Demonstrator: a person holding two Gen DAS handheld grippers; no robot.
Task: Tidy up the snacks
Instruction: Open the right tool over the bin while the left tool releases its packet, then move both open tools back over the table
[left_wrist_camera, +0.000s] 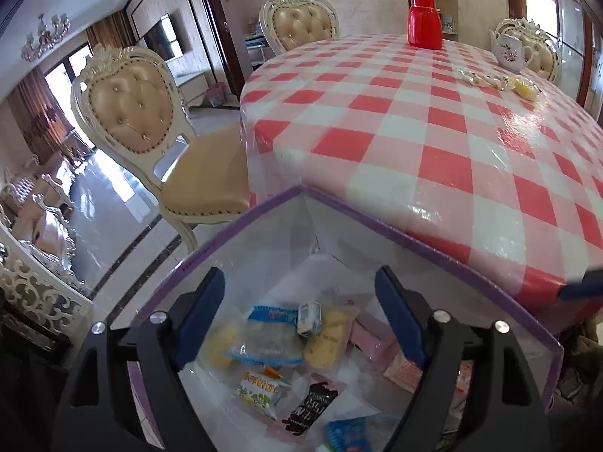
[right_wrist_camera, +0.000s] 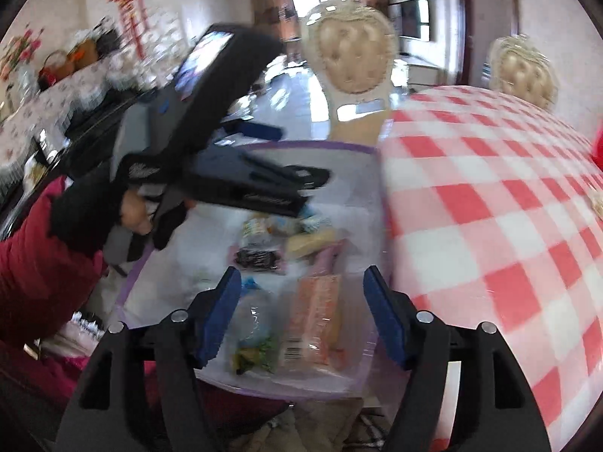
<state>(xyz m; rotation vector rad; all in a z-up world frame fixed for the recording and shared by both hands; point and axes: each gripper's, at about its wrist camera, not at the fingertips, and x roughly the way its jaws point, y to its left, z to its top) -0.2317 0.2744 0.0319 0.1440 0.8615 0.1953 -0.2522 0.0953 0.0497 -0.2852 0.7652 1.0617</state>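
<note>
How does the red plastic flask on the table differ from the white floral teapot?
The red plastic flask is plain, solid red and a straight cylinder with a cap; the white floral teapot is white with a flower print, rounded, with a spout and handle. The flask stands nearer the table's far edge; the teapot is to its right by a chair. Both stand upright on the red-and-white checked tablecloth, far from the clear purple-rimmed snack bin.

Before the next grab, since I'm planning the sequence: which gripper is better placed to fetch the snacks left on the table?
Probably right. The leftover snacks lie on the tablecloth's right side; the left gripper is over the bin, and the open right gripper is beside the table.
</note>
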